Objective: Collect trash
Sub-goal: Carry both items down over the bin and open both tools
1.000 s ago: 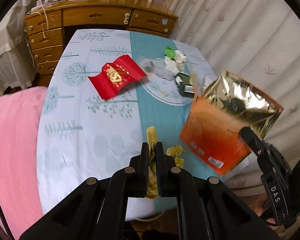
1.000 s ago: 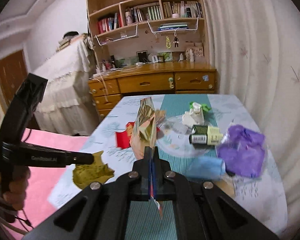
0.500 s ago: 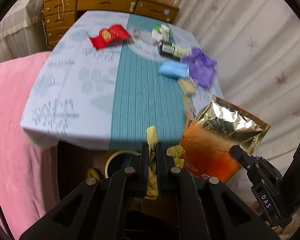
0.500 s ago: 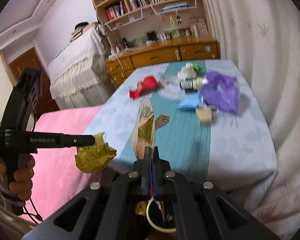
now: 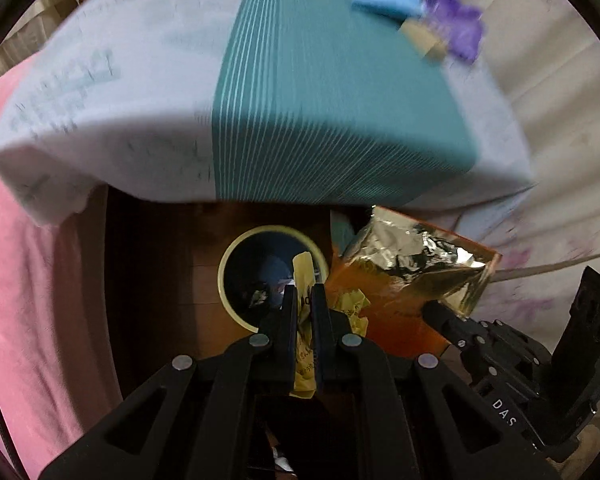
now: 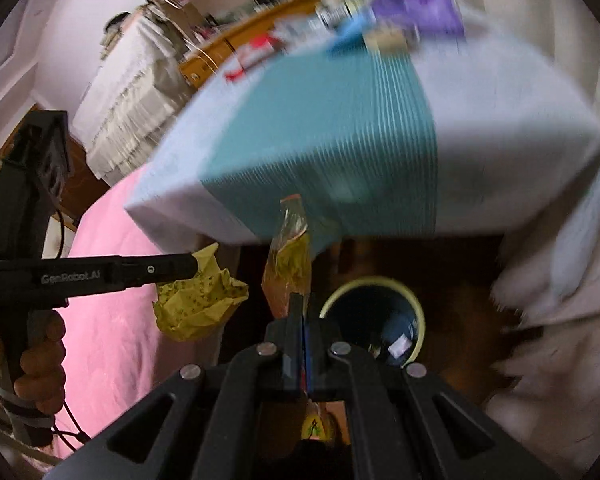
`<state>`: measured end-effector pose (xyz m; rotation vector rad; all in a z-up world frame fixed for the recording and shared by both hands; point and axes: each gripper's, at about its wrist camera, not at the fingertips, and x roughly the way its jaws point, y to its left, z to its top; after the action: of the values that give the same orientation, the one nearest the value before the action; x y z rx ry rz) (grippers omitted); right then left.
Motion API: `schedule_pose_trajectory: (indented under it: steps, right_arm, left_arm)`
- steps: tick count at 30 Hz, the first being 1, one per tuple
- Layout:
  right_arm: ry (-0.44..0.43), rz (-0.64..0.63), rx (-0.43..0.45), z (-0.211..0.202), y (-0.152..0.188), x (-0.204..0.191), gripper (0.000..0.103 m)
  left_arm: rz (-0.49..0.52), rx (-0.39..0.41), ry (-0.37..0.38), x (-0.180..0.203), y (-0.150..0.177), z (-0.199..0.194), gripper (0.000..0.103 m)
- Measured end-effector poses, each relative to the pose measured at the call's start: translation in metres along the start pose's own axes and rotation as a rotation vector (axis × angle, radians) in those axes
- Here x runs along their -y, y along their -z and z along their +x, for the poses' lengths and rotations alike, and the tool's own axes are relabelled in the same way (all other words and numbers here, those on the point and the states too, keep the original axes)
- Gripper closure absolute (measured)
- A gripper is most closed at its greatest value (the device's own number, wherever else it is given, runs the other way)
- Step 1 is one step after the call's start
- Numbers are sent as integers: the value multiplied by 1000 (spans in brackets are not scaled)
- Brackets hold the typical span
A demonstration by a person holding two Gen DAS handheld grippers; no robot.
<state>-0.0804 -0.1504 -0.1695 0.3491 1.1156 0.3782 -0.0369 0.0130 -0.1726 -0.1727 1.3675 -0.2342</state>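
From the left wrist view, the left gripper (image 5: 304, 300) is clamped on a crumpled yellow wrapper (image 5: 305, 280) at lower centre, directly over the round trash bin (image 5: 236, 308) on the floor. To its right the orange foil pouch (image 5: 412, 276) hangs from the right gripper (image 5: 436, 312).

From the right wrist view, the right gripper is pinched shut on that pouch's bottom edge, left of the bin. Both pieces look light, thin and crinkly; edge grips suit them, though the foil seems slippery.
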Motion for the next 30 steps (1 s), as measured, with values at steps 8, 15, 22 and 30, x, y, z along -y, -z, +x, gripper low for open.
schedule_pose_trajectory:
  steps: [8, 15, 22, 30]
  right_arm:
    - [18, 91, -39, 130, 61, 60, 103]
    - [-70, 195, -86, 213, 88, 116, 102]
    - [87, 165, -198, 258, 108, 155, 25]
    - [158, 119, -149, 224, 114, 155, 25]
  left_arm:
    - [23, -28, -33, -42, 28, 145, 99]
    - [64, -2, -21, -50, 31, 230, 99]
    - [112, -45, -65, -55, 31, 285, 89]
    - [115, -42, -113, -59, 31, 298, 49]
